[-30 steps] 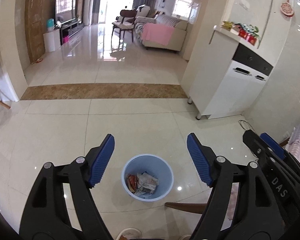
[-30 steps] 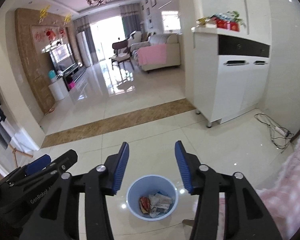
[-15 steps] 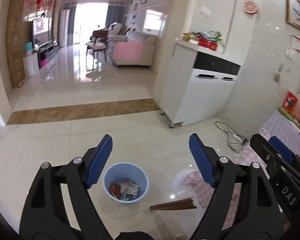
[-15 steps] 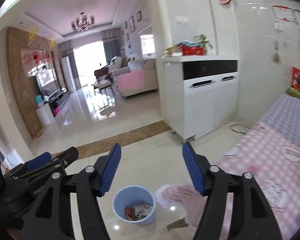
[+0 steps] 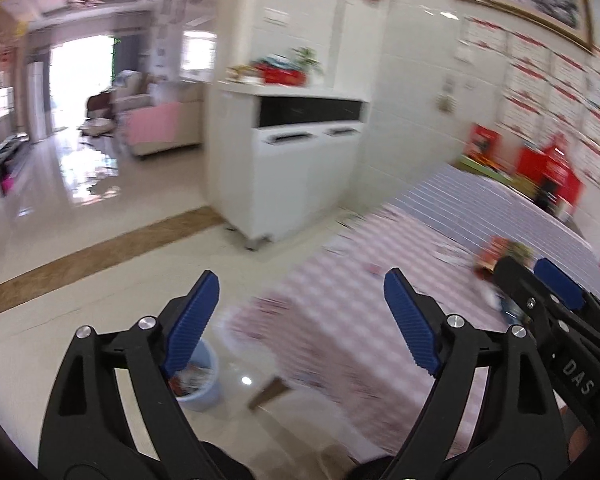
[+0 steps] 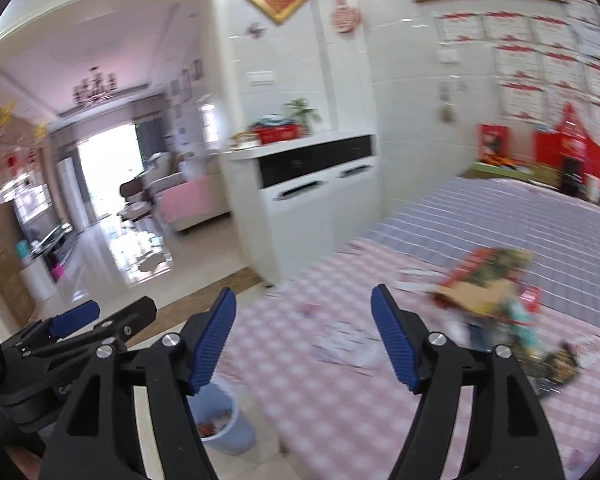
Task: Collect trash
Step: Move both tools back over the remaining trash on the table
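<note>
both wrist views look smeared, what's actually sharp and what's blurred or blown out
Left wrist view: black left tongs with blue pads sharp, pink checked tablecloth smeared, far bright window blown out. Right wrist view: right tongs crisp, colourful trash pile motion-blurred.

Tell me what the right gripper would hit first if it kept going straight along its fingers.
Most likely the pink checked tablecloth: the open, empty right gripper points slightly down at it. The scattered wrappers lie off to the right of that line. Motion blur makes depth uncertain.
</note>
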The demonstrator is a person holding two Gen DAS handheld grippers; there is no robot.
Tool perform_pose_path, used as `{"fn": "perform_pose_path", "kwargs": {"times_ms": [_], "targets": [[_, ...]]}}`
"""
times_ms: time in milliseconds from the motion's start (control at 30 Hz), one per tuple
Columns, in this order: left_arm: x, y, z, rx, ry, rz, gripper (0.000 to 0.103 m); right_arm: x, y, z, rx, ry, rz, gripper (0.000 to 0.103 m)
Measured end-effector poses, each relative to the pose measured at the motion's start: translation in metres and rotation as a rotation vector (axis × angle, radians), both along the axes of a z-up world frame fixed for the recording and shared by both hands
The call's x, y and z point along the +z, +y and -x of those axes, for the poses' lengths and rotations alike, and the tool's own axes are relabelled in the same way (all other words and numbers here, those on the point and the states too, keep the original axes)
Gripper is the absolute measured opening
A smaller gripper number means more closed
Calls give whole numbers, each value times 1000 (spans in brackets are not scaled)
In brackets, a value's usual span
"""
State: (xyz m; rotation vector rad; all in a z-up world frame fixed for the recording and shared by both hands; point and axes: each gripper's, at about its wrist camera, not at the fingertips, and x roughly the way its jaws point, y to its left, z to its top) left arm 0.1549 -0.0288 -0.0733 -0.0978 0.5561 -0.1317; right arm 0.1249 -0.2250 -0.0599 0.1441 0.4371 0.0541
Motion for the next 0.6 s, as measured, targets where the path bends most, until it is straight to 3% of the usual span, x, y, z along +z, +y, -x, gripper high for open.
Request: {"fn": "perform_pose_path", "kwargs": {"times_ms": [300,600], "targets": [[-28,-126,1,-279,120,-23,83,-31,-119,43,-262,115,-18,71],[-60,-215,-16,-407,240,-59,83,-75,-186,50,-409,295,-7,72]]}}
